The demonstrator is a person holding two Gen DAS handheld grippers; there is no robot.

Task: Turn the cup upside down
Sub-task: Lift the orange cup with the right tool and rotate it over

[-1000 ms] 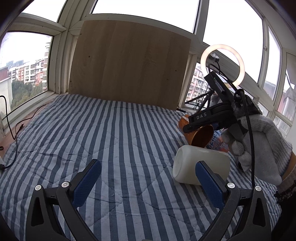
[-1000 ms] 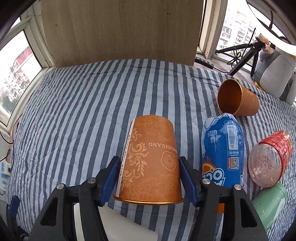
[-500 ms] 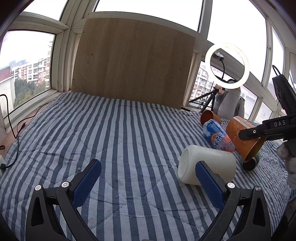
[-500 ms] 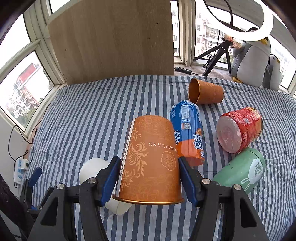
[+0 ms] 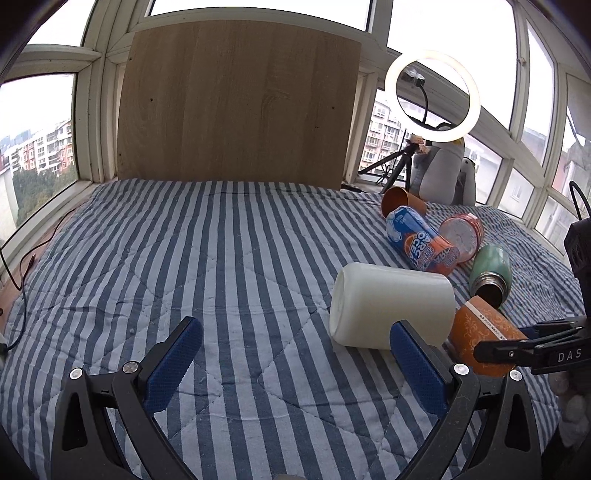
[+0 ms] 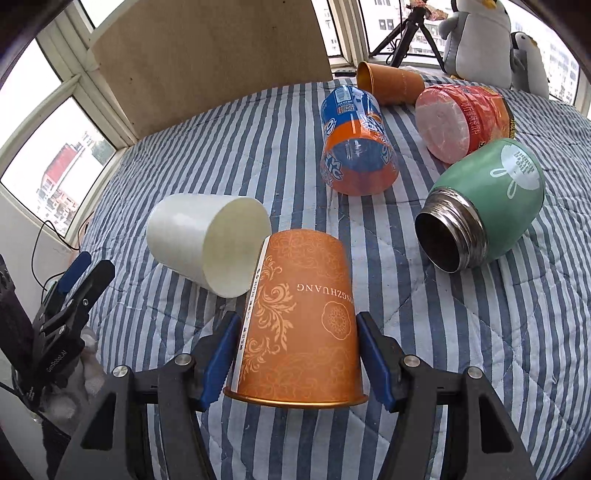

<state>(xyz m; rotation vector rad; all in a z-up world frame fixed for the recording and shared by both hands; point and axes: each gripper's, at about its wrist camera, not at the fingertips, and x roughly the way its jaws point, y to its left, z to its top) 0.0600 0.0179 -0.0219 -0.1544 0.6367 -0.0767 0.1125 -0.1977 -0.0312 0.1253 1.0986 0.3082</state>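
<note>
Cup [image 6: 301, 314] is lying along right tongs [image 6: 295, 360], bottom pointing away, rim toward camera. Right tongs are squeezing it. Left tongs [image 5: 295, 365] are gaping wide, holding nothing.

You have two orange paper cups [image 6: 299, 317] [image 6: 391, 83], one white cup [image 6: 207, 242], one blue and orange bottle [image 6: 354, 147], one red jar [image 6: 461, 120] and one green flask [image 6: 487, 206] on the one striped quilt [image 6: 258, 147]. Behind it you have two plush penguins [image 6: 476, 40] [image 6: 530, 61], one tripod [image 6: 410, 27], one ring light [image 5: 432, 96] and one wooden board [image 5: 236, 103]. You hold two grippers [image 6: 295, 358] [image 5: 291, 362]
</note>
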